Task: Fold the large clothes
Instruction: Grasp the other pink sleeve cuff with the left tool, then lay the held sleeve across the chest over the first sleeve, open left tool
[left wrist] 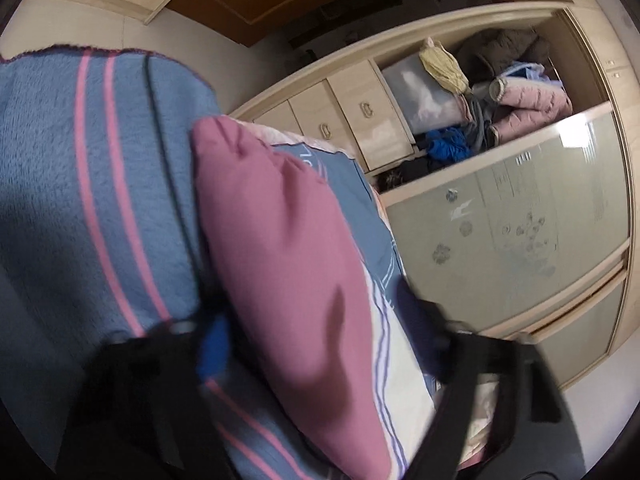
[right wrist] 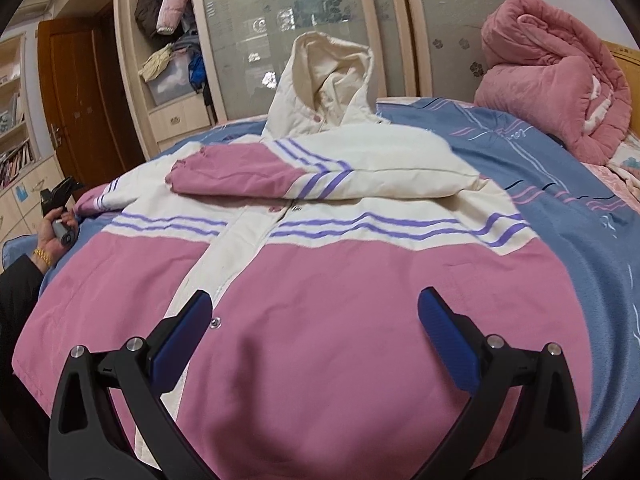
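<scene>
A: Start at the left. What is the left gripper (left wrist: 320,364) doing?

B: It sits at the jacket's left side, with the pink sleeve (left wrist: 280,264) lying between its fingers. The view is blurred, so I cannot tell whether the pads press the cloth. In the right wrist view the person's hand (right wrist: 54,236) grips that tool by the edge of the bed (right wrist: 580,216).

A: And the jacket (right wrist: 340,288) itself?

B: A hooded pink-and-cream jacket with purple stripes, spread front-up on the blue bedsheet, hood (right wrist: 324,80) toward the wardrobe (right wrist: 288,12).

A: How far along is the folding?

B: Early, I judge. One sleeve (right wrist: 256,176) is already laid across the chest. The other sleeve looks about to be brought in; the body and hood are not yet folded.

A: The right gripper (right wrist: 316,340)?

B: Spread wide over the lower hem, nothing between its blue pads (right wrist: 450,344).

A: Further right?

B: A bundled pink quilt (right wrist: 552,84), well apart from the jacket.
</scene>
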`<action>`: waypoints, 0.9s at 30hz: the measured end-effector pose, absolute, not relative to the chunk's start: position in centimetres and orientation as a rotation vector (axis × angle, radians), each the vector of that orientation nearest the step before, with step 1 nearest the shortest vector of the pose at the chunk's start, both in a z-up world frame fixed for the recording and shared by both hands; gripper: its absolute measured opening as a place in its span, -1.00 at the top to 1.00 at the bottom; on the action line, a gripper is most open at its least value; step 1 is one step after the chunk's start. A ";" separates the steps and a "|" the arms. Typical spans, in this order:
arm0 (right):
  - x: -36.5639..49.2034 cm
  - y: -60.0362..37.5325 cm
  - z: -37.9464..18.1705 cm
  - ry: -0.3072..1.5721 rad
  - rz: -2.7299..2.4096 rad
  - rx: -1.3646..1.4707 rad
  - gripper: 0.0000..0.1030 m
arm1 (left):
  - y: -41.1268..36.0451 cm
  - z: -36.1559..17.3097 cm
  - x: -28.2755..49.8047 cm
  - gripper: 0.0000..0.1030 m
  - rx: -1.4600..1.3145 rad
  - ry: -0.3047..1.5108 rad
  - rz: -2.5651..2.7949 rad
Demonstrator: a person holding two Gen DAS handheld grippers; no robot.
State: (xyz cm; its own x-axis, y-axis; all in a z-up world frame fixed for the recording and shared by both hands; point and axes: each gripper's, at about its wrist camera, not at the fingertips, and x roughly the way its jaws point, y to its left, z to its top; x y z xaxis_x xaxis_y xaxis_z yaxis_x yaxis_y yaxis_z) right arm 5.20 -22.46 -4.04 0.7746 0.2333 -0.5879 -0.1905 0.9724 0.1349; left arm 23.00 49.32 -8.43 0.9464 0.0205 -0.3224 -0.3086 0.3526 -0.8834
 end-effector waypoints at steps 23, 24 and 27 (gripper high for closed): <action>4.1 -23.5 -2.9 0.614 0.244 0.098 -0.97 | 32.9 9.7 20.9 0.89 -0.348 0.146 0.338; 4.0 -23.6 -2.8 0.609 0.244 0.105 -0.97 | 30.2 10.8 20.9 0.89 -0.268 0.143 0.307; 3.8 -24.0 -2.5 0.602 0.246 0.118 -0.97 | 20.6 12.5 21.3 0.89 0.027 0.163 0.210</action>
State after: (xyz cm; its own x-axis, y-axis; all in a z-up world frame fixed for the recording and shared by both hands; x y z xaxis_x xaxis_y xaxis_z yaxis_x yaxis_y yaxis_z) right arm 3.77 -23.95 -2.49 0.7961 0.2631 -0.5450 -0.1946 0.9640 0.1812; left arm 21.34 20.60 12.48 0.9649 0.2095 -0.1582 -0.2052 0.9778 0.0434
